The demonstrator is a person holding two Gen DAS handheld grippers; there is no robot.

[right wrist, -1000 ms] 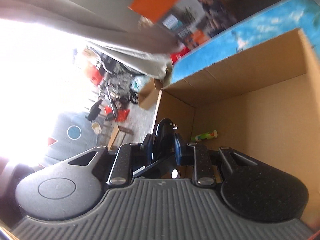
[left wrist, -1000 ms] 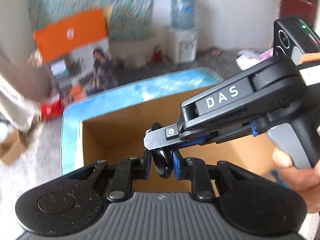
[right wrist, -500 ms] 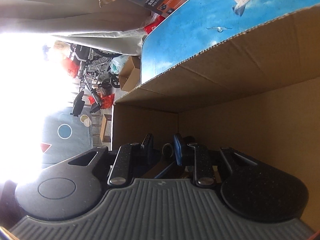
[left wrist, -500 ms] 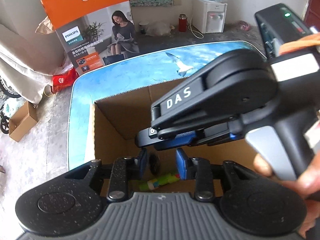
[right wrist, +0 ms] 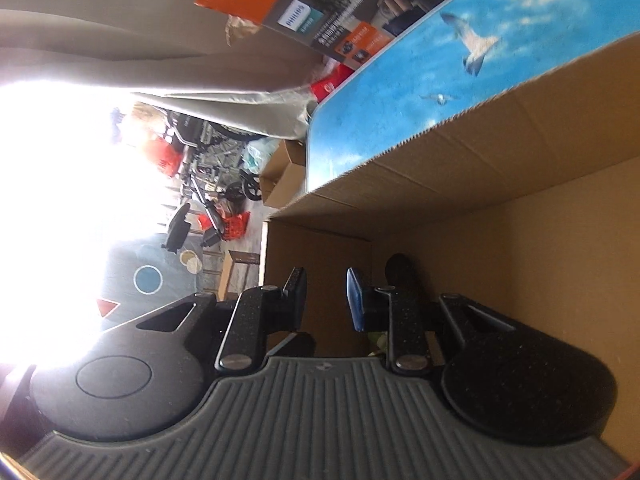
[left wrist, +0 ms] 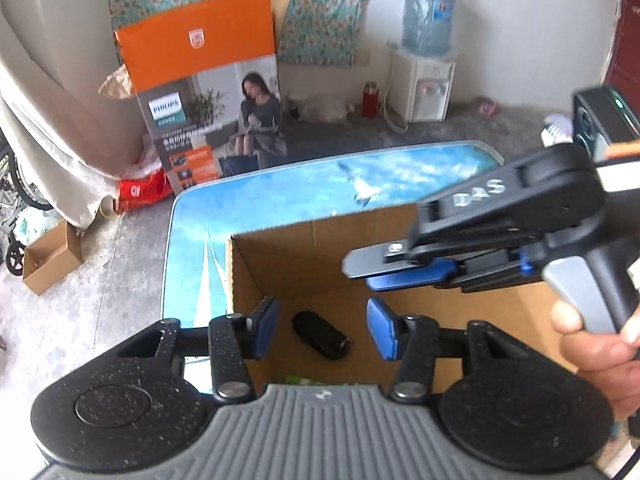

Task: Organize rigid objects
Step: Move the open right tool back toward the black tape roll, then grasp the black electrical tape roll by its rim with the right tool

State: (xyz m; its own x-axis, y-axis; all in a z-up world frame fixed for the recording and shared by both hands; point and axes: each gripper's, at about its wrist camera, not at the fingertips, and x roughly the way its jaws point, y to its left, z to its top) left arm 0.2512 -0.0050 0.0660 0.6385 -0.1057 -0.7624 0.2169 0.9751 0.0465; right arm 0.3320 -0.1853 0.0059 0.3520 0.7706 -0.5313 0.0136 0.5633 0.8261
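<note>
The left tool (left wrist: pixel 323 328) hung over the open box (left wrist: pixel 304 256) with its jaws partly apart and just been opening; nothing was clamped between its pads (left wrist: pixel 267 326), and the black case (left wrist: pixel 320 334) showed below the gap, lying on the box floor. The right tool (right wrist: pixel 325 294) reached in over the box's right side, its blue-padded fingers (left wrist: pixel 408 278) close together; from its own camera a narrow gap stood between the pads and nothing was held in it. A hand (left wrist: pixel 600 356) gripped its handle at the picture's edge. Past the left tool's body a strip of a green tube (left wrist: pixel 304 380) peeped out, also inside the box, near the case. From the right camera the case (right wrist: pixel 400 270) appeared as a dark rounded shape behind the right finger, deep in the box. The box stood on a worktop (left wrist: pixel 280 200) printed with sky and gulls; behind it a carton (left wrist: pixel 208 108) leaned against the wall, and a water dispenser (left wrist: pixel 424 80) stood further right. As I judged it, the case had been dropped in and this placement was done, so two items lay stowed. What else remained to be sorted could not be told, since no loose objects showed on the worktop in either view.
</note>
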